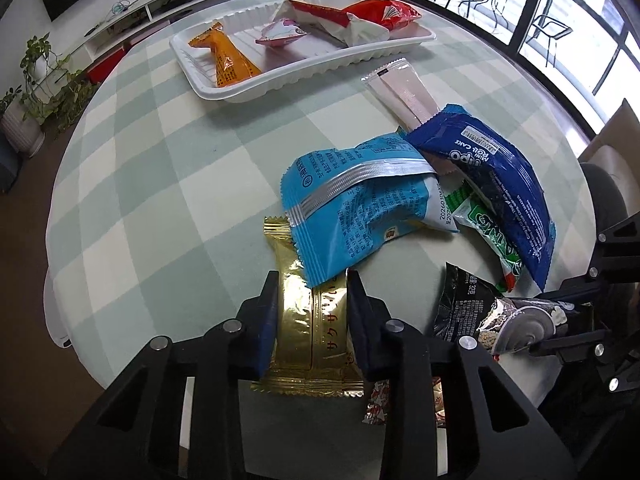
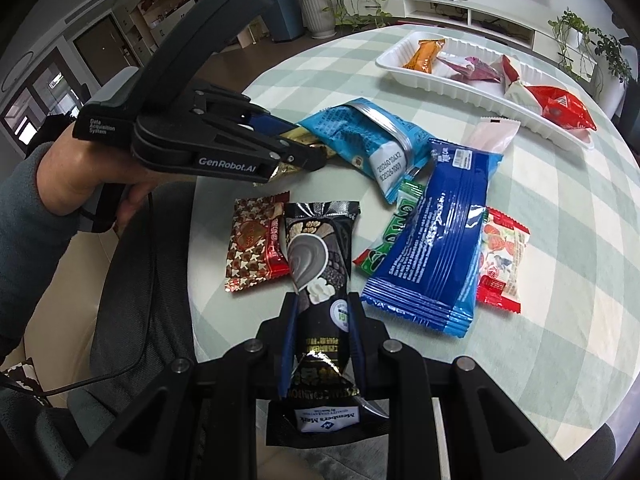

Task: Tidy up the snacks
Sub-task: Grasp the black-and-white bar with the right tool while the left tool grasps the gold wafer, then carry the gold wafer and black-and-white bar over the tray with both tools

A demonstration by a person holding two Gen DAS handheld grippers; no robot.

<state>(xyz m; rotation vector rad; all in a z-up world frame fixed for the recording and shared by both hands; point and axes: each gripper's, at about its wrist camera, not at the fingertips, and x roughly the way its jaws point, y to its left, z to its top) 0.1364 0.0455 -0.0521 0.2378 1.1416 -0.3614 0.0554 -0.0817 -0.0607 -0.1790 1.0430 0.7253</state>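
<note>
I see the table [image 1: 168, 184] in a pale green and white check. The tray [image 1: 192, 65] is white, ribbed along the rim. In it I count an orange packet [image 1: 228, 62], a pink packet [image 1: 282, 34] and a red and white bag [image 1: 360, 14]. My left claw [image 1: 312, 300] is black with blue pads, around a shiny gold bar [image 1: 298, 320] with red lettering. My right claw [image 2: 320, 312] is black too, around a black packet [image 2: 316, 248] with a grey swirl. Light blue bag [image 1: 360, 196] has a silver seam; dark blue packet [image 2: 436, 240] has white print. Green packet [image 2: 390, 236], red-patterned candy [image 2: 256, 248], red and cream sachet [image 2: 502, 260], pale pink stick [image 1: 400, 88].
</note>
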